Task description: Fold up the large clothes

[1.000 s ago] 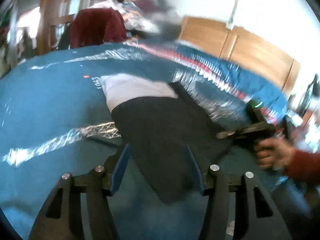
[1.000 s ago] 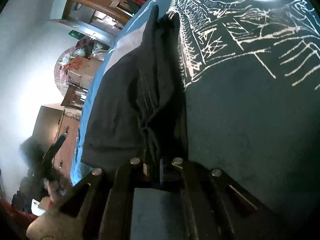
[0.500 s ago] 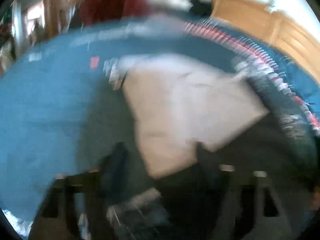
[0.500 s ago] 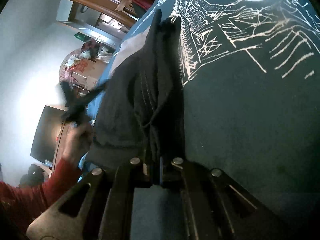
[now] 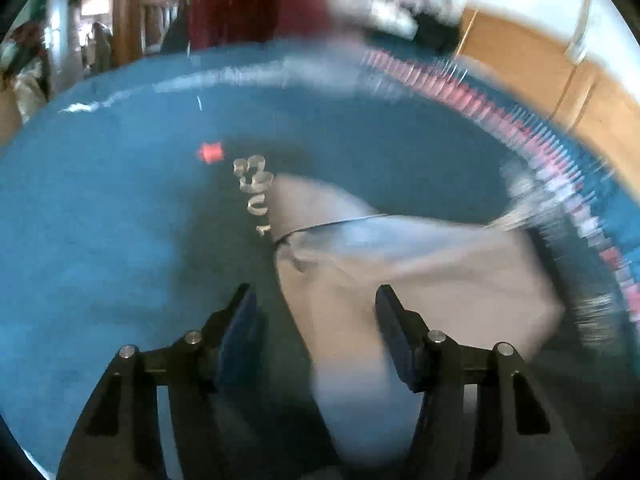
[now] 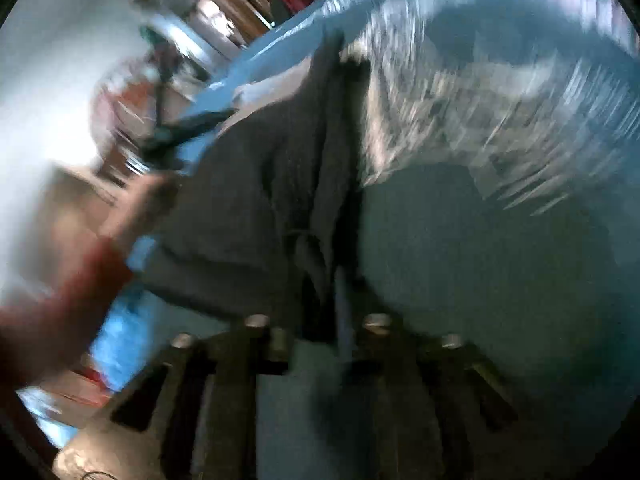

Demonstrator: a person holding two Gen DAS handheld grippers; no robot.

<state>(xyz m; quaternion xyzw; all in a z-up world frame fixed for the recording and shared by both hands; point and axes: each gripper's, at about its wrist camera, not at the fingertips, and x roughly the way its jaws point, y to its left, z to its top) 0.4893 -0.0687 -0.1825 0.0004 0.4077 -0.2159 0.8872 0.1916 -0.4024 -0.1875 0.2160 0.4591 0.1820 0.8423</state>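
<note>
Your left gripper [image 5: 316, 320] has just been narrowing its jaws, which stand spread astride the garment's [image 5: 400, 280] grey edge on the blue cloth [image 5: 100, 240], not pinching yet. Your right gripper [image 6: 316, 332] has just parted, releasing the dark fold [image 6: 304, 184]. Settle over the hem before pinching.

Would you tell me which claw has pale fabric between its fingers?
The left claw: pale grey cloth lies between its open fingers, while dark garment sits before the right claw.
</note>
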